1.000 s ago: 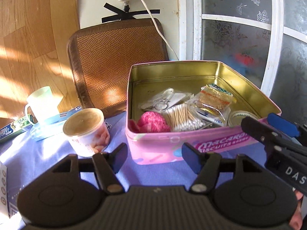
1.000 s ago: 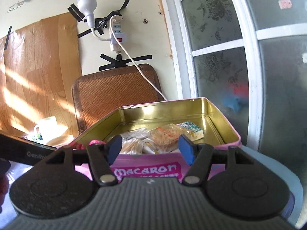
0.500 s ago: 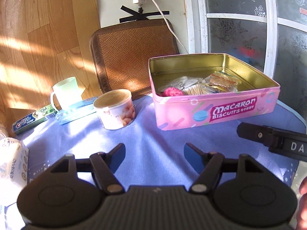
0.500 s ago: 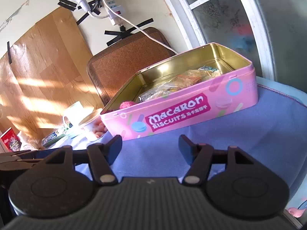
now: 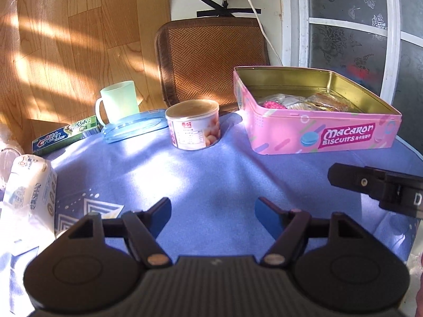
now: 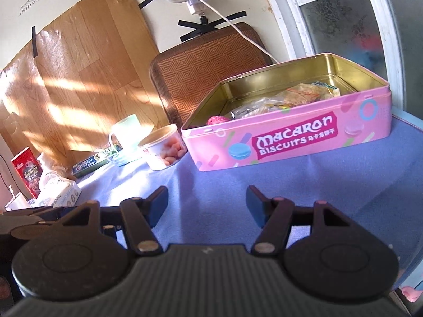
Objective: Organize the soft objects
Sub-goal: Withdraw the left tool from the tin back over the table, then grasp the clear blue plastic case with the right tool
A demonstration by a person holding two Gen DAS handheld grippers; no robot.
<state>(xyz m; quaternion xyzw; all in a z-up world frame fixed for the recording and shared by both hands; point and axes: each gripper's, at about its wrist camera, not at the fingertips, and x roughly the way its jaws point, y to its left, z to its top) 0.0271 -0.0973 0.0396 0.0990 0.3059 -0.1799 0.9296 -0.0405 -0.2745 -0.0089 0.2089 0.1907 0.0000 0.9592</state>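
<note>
The pink biscuit tin (image 5: 317, 132) sits lidless at the far right of the blue tablecloth (image 5: 224, 179), with a pink fuzzy ball (image 5: 272, 104) and crinkly packets inside. Bare cloth lies before it. The left gripper (image 5: 212, 212) is opening on nothing; the right gripper (image 6: 207, 202) stands apart, empty.

Sunlit wood-grain panel (image 5: 79, 39); woven chair back (image 5: 211, 58); frosted floral window (image 5: 351, 26).

Bare blue-clothed worktop (image 5: 211, 179) lies open in front. Beyond it stand the open pink biscuit tin (image 5: 317, 132) at right, a white paper tub (image 5: 194, 129) centre, and a white tissue pack (image 5: 29, 185) left.
</note>
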